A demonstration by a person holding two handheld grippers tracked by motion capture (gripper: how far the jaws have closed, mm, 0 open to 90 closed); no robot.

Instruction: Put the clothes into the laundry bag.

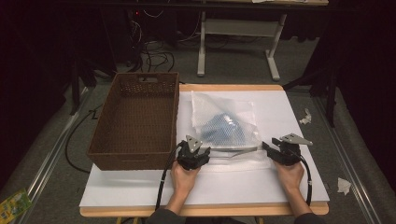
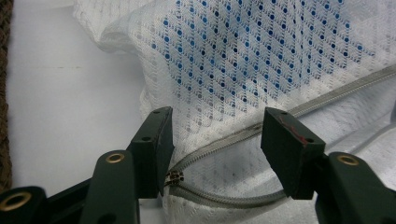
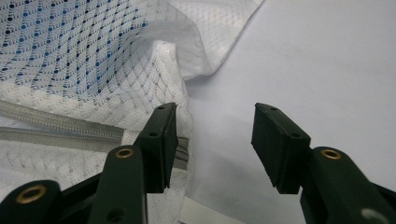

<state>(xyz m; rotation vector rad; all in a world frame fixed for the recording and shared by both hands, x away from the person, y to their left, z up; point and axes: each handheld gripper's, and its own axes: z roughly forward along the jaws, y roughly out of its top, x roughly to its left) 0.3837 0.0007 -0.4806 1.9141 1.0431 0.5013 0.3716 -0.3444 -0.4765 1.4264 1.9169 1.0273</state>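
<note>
Mesh laundry bag (image 1: 224, 127) lying flat on the white tabletop (image 1: 140, 189), at about 3 o'clock from the brown woven basket (image 1: 136, 119) and just beside it. White netting lets a blue item (image 1: 225, 127) inside show through. Grey zipper (image 1: 240, 150) runs along the bag's near edge, toward 6 o'clock, between the two hands.

Left hand-held gripper (image 1: 201, 155), at the 9 o'clock end of the zipper, held in the person's left hand (image 1: 183, 179). In the left gripper view its jaws stand about half apart over the bag (image 2: 261, 60), with the zipper (image 2: 224, 140) passing between them; the small metal zipper pull (image 2: 174, 177) sits just beside the inner face of the left-side jaw. Pads are not pressing on anything, so nothing is gripped.

Right hand-held gripper (image 1: 268, 148), at the 3 o'clock end of the zipper, held in the right hand (image 1: 290, 176). In the right gripper view its jaws are spread wide: one lies against the bag's corner (image 3: 140, 93) where the zipper (image 3: 60, 127) ends, the other stands over bare tabletop (image 3: 317, 60). Nothing is clamped between them.
</note>
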